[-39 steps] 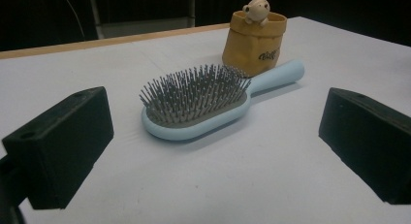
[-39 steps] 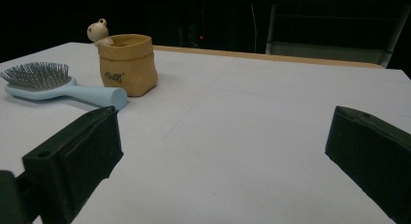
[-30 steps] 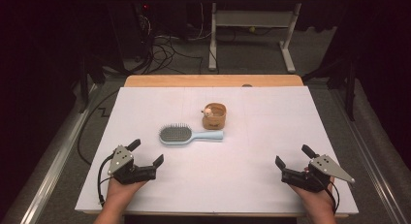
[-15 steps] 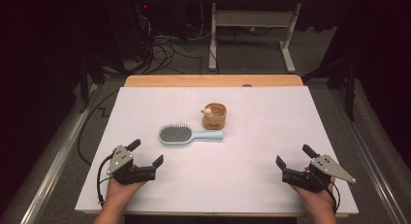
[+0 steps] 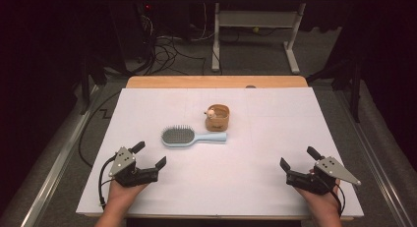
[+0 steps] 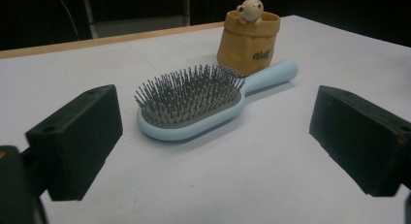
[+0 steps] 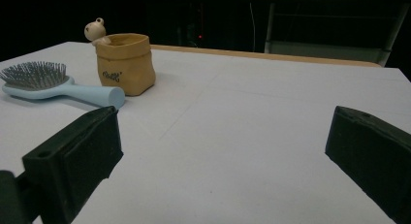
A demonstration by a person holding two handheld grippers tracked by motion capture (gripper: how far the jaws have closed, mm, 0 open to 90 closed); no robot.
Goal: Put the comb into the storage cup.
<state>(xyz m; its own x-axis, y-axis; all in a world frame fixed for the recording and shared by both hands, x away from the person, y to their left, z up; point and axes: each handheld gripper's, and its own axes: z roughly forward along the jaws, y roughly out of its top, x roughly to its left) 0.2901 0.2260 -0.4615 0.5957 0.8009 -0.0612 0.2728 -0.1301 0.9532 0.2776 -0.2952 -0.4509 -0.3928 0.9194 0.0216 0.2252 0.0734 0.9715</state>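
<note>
Hairbrush [image 5: 193,136], pale blue with grey bristles facing up, lies flat on the white table [image 5: 255,197] near its middle, and everything else is easiest placed from it. Its handle end touches or nearly touches a small tan pouch [image 5: 218,119] that stands upright just behind it, with a little cream bear figure [image 5: 210,112] peeking over the pouch's rim.

Nearer the person than the brush and off toward its bristle end, the left gripper [image 5: 150,156] rests low at the table's front edge, held in the left hand [image 5: 122,192]. Its jaws stand wide apart, though they have just been closing a little, and nothing is between them; in the left gripper view the brush [image 6: 194,100] lies ahead of the pads, clear of both.

Well apart from the brush, off beyond its handle end and toward the front edge, the right gripper [image 5: 298,157] sits in the right hand [image 5: 322,202], jaws spread wide with nothing in them.
</note>
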